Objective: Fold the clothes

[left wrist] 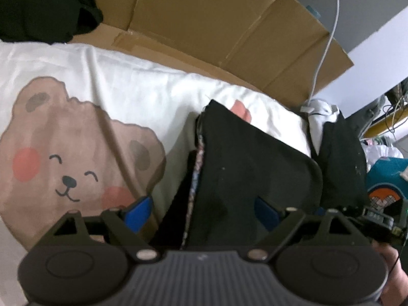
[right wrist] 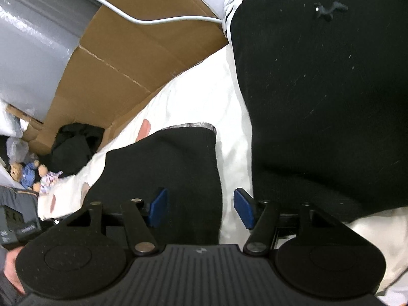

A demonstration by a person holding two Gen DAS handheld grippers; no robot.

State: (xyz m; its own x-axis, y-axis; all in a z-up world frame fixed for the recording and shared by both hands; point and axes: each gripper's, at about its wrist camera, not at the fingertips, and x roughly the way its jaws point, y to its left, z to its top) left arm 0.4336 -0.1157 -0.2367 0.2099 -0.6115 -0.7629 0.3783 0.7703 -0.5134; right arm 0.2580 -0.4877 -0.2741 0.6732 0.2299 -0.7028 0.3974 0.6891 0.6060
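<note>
The bear-print sheet point(left wrist: 76, 137) serves as the reference: soft white cotton, lightly creased, spread flat as the folding surface. To its far left, on the brown cardboard point(left wrist: 204, 25), a crumpled black garment pile point(left wrist: 43, 7) sits apart, judged to be awaiting its turn.

The left gripper point(left wrist: 201, 213) hangs over the sheet's lower right part, jaws wide, blue pads clear of cloth on both sides. Between and beyond them lies the folded black garment point(left wrist: 244, 163), a matte, lint-flecked knit doubled over, with a patterned lining showing along its left edge. Nothing is gripped; the piece rests on the sheet under its own weight.

In the right wrist view the right gripper point(right wrist: 201, 210) straddles that garment's right-hand edge, jaws partly apart, pads not pressing. One pad stands over black cloth, the other over bare white sheet.

Right of the sheet's open strip rises a large black fabric mass point(right wrist: 326, 89), dusty; whether clothing worn or laid I cannot tell. A white cable point(right wrist: 158, 21) trails over the cardboard behind.
</note>
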